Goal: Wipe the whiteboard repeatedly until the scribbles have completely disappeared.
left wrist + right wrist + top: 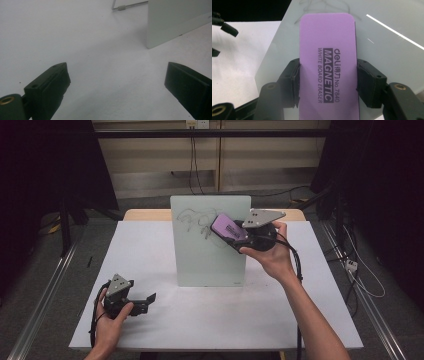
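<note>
A small whiteboard stands upright in the middle of the table, with grey scribbles across its upper part. My right gripper is shut on a purple magnetic whiteboard eraser, held against the board's upper right, over the scribbles. In the right gripper view the eraser sits between both jaws, flat toward the board. My left gripper rests low at the table's front left, open, with nothing between its jaws. The board's lower corner lies ahead of it.
The white tabletop has free room in front of and on both sides of the board. A thin metal stand leg shows behind the board. Cables lie on the floor to the right; dark curtains flank the table.
</note>
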